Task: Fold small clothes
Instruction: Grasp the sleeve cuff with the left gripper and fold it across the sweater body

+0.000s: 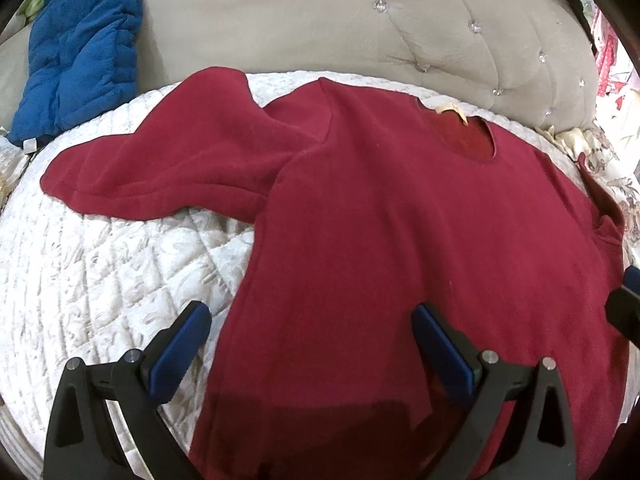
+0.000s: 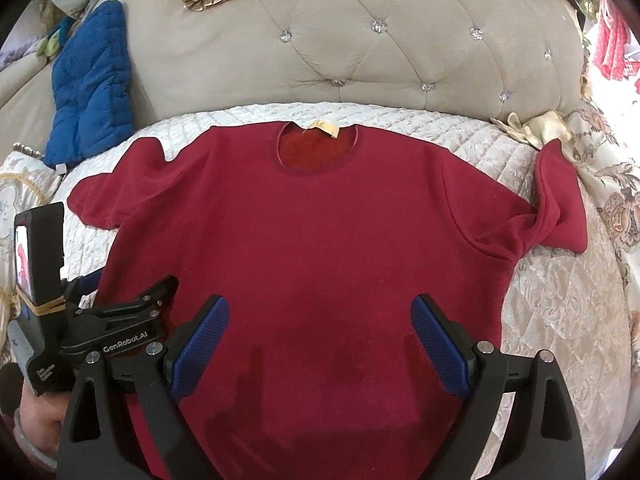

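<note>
A red sweater (image 2: pixel 312 240) is shown spread flat, front up, on a quilted white bedspread (image 2: pixel 560 320), its neckline (image 2: pixel 316 148) turned toward the tufted headboard (image 2: pixel 360 48) and its hem lying nearest the cameras. The long axis of the garment is thus seen to run straight away from both tools. The right hand-held gripper (image 2: pixel 320 340) is held above the lower middle of the body panel, jaws spread wide, nothing between them. The left hand-held gripper (image 1: pixel 312 344) is likewise held wide and empty, straddling the sweater's left side edge near the hem. The left sleeve (image 1: pixel 160 168) is laid out sideways from the shoulder, and is judged to be nearer the left tool; the right sleeve (image 2: pixel 560 204) is bent upward beside the far edge (its cuff points toward the headboard). No fold is yet visible, so the task is taken to be at its start. A blue padded item (image 2: pixel 88 92) is propped against the headboard, well apart from the sweater.
</note>
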A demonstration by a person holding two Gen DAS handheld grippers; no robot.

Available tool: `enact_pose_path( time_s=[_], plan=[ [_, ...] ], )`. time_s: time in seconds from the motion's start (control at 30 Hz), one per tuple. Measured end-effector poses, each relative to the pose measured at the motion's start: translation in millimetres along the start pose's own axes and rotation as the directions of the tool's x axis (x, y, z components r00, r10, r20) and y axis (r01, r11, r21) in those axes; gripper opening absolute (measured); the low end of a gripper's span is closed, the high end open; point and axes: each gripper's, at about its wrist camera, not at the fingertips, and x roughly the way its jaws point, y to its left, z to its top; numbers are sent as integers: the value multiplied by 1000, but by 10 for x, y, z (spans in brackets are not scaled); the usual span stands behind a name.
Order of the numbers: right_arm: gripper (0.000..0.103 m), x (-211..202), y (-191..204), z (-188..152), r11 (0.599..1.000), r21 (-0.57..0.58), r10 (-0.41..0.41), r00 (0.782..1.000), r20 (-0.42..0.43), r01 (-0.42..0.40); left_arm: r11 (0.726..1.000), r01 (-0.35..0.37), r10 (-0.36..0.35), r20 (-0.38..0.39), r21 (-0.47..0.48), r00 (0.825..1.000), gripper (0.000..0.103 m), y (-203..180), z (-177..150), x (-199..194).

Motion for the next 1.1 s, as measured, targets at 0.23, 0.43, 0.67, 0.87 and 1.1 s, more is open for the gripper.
enact_pose_path(
  time_s=[0.23, 0.43, 0.67, 0.87, 1.1],
  plan=[
    [75, -16, 19, 36, 1000, -9, 6, 1000, 3, -6, 999, 20, -20, 6, -50, 1000, 101, 213, 104, -349],
    [75, -21, 151, 131, 999, -36, 30, 1000, 5, -29, 981, 5, 4, 45, -195, 999, 101, 875, 445, -593],
    [75, 25, 358, 247, 995, -81, 55, 998, 10, -54, 915, -116, 130, 11, -387, 991, 101, 1880, 863, -339],
    [75, 183, 405, 231, 994, -88, 64, 997, -32, -66, 830, -225, 223, -66, -510, 973, 94, 2624, 1057, 173],
    [75, 342, 367, 206, 994, -76, 67, 995, -75, -73, 808, -238, 230, -84, -539, 970, 72, 2903, 1054, 640]
  ],
)
